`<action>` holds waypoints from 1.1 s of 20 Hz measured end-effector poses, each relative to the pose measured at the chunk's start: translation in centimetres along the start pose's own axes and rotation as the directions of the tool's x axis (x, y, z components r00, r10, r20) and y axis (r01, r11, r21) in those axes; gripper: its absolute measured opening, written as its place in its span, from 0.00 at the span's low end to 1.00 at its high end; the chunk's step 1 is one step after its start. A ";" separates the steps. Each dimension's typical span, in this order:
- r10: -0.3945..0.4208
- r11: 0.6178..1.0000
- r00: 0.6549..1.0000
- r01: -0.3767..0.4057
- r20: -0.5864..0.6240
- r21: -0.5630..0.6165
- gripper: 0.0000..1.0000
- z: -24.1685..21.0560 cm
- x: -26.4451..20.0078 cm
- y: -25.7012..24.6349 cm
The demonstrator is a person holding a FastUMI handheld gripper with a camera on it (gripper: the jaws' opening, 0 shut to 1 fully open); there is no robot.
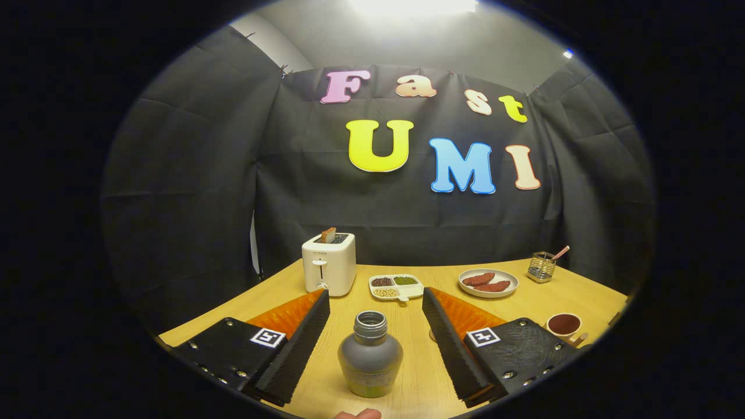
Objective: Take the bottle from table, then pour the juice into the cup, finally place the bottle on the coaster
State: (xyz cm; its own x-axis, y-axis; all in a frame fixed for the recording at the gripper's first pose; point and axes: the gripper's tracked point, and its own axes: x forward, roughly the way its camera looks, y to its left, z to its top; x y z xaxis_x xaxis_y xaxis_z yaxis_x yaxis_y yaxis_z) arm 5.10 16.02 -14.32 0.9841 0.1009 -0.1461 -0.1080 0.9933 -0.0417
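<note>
A grey bottle (370, 356) with an open neck stands upright on the wooden table (401, 326), between my two fingers. My gripper (376, 302) is open, with a finger on each side of the bottle and a gap to both. A white cup (564, 325) with dark liquid inside stands to the right, beyond the right finger. A thin round edge, perhaps the coaster (432, 336), peeks out by the right finger's inner side; most of it is hidden.
A white toaster (329, 264) with a slice in it stands at the back left. Beside it lie a divided dish of beans (396, 286), a plate with red pieces (488, 283) and a wire holder (542, 266). A fingertip (358, 414) shows nearest me.
</note>
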 end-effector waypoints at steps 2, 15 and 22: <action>-0.002 1.000 1.000 0.002 -0.029 0.006 0.98 -1.3 0.4 0.2; -0.023 0.999 0.983 0.028 -0.183 0.026 0.98 -8.8 1.2 0.5; -0.041 0.998 0.965 0.053 -0.258 0.038 0.98 -11.8 0.9 0.4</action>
State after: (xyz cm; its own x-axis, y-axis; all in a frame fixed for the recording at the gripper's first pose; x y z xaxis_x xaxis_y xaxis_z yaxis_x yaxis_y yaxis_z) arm 4.26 15.83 -26.13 0.9180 0.0420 -0.3943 -0.0506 0.9987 -0.0112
